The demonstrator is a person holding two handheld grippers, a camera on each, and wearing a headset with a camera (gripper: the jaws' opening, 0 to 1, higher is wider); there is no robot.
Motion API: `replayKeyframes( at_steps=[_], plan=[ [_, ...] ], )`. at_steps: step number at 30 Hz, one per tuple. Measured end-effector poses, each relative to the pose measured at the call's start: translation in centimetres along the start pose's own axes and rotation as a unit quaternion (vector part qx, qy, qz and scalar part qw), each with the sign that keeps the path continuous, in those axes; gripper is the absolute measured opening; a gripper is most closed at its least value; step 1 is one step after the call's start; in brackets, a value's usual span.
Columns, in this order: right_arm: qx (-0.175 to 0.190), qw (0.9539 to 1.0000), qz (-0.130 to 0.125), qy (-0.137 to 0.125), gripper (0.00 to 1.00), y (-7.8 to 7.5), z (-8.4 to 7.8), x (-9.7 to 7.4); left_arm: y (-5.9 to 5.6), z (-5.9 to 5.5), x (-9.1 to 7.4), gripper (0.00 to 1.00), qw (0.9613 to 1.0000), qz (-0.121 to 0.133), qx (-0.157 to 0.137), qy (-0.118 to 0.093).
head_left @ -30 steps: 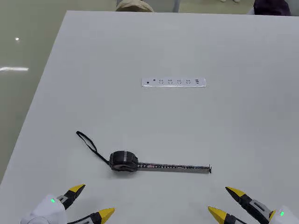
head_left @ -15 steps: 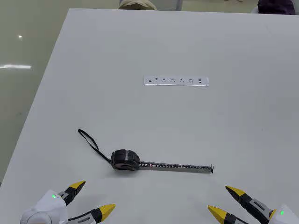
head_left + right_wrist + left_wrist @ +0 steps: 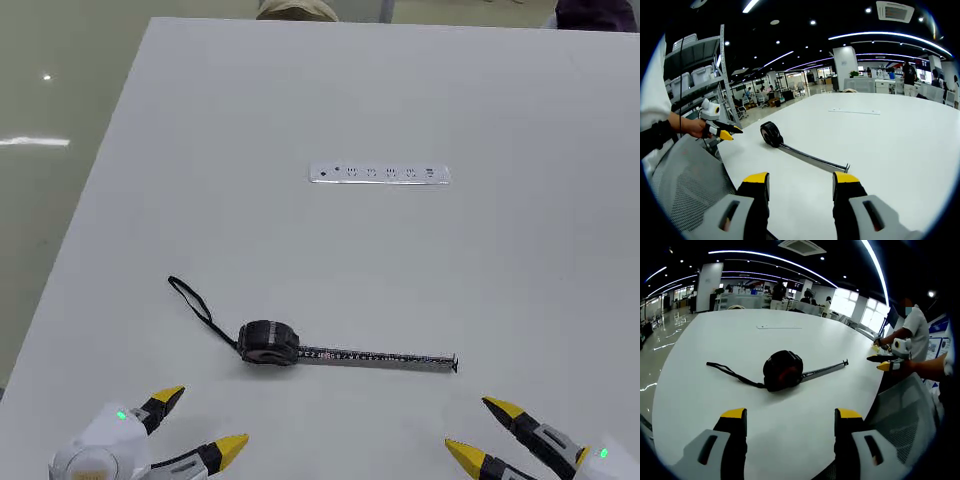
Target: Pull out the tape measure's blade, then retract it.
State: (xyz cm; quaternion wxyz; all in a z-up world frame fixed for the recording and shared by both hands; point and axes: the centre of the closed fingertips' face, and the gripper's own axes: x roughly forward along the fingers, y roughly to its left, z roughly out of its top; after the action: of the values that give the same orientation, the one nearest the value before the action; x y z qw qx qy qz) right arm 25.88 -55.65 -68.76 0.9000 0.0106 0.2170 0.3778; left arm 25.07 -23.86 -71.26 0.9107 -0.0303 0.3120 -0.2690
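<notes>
Head view: tape measure [image 3: 267,343] sits on the white table [image 3: 500,250], near the front edge and a bit left of centre. Its blade [image 3: 378,357] is pulled out flat on the table and runs off to the right, w/ the end hook past the middle. Black strap [image 3: 195,305] trails off the case to the upper left. White power strip [image 3: 380,174] lies further back, well apart from the tape. Left claw [image 3: 199,422] is at the bottom left, jaws spread wide, nothing in it, just short of the case and not touching. Right claw [image 3: 481,432] is at the bottom right, also wide open and empty, near the blade's hook end but clear of it.

Left gripper view: left claw [image 3: 791,414] has yellow tips far apart w/ nothing btwn them. Tape measure [image 3: 783,370] is straight ahead on the table, blade [image 3: 822,370] going right, strap [image 3: 732,372] going left. Right claw [image 3: 879,362] shows off to the right, held in a hand.

Right gripper view: right claw [image 3: 801,178] gapes open, empty. The blade [image 3: 812,158] runs from its hook, just ahead of the tips, back to the tape measure [image 3: 771,134] up left. Left claw [image 3: 732,133] is over at the left beyond the table edge, open.
</notes>
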Motion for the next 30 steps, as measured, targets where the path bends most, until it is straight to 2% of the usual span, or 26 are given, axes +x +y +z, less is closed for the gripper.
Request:
replayKeyframes(
  at_steps=[14,30],
  plan=[
    [-0.003,1.0,0.007,0.001,0.51,0.0,-0.1,0.3,-0.1,1.0,1.1,0.7,0.9999,0.013,0.002,0.006],
    [-0.01,0.9998,0.014,0.002,0.51,-0.4,0.0,0.7,-0.2,1.5,2.7,0.72,0.9995,0.027,-0.011,0.009]
  ],
)
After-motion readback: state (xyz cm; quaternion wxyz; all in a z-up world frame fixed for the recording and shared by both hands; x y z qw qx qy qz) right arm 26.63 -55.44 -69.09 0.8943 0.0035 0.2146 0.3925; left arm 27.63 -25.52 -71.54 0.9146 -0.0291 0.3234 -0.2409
